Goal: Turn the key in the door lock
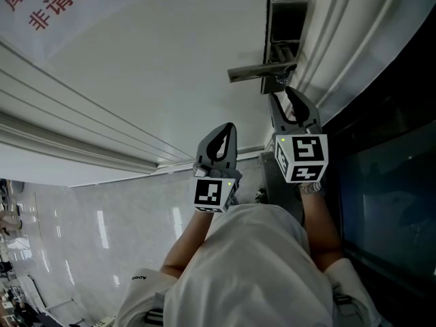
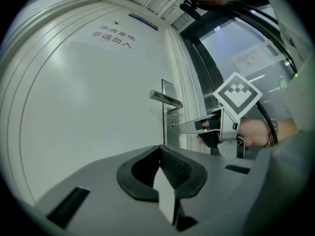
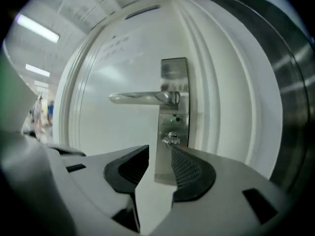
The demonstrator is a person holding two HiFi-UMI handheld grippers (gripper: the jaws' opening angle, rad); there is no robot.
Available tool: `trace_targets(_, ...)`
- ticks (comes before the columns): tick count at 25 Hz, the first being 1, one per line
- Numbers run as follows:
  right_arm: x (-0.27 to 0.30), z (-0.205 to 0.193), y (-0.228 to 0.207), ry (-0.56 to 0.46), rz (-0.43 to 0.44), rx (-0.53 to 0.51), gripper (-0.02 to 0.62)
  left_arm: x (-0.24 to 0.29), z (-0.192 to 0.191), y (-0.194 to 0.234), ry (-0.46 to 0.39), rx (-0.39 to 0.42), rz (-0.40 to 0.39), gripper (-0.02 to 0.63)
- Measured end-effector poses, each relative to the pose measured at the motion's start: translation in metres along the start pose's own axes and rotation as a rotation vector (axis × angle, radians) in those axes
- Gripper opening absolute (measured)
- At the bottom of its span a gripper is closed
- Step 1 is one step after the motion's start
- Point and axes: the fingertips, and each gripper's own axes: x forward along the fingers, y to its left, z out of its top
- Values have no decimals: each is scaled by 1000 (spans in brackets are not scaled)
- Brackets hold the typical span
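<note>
While my right gripper stands spread just short of the small silver key in the brushed steel lock plate, left gripper idle and pressed together, I judge gripping is the step in hand: pinch its head squarely, then roll

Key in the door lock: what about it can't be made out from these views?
- Right gripper view: key small, blurred; whether the parted jaws' tips touch it is unclear.
- Left gripper view: key too small to read its angle.
- Head view: key hidden behind the right gripper, below the door handle.
</note>
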Motion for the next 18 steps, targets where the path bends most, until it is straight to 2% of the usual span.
trace_targets(4, -2, 7, 3, 7, -149, -462, 118, -1, 0, -1, 1, -1, 0, 9)
trace_targets(6, 2, 5, 5, 34, -162, -602, 118, -1, 0, -1, 1, 0, 0, 9)
trace_targets(13, 17, 1, -3, 86, -198, -908, 118, -2, 1, -1, 0, 4, 0, 9)
trace_targets(16, 22, 0, -4, 95, -194, -965, 118, -2, 1, -1, 1, 7, -2, 9)
trace_targets(18, 23, 4, -7, 88, -215, -952, 100, -1, 2, -2, -1, 9, -4, 9)
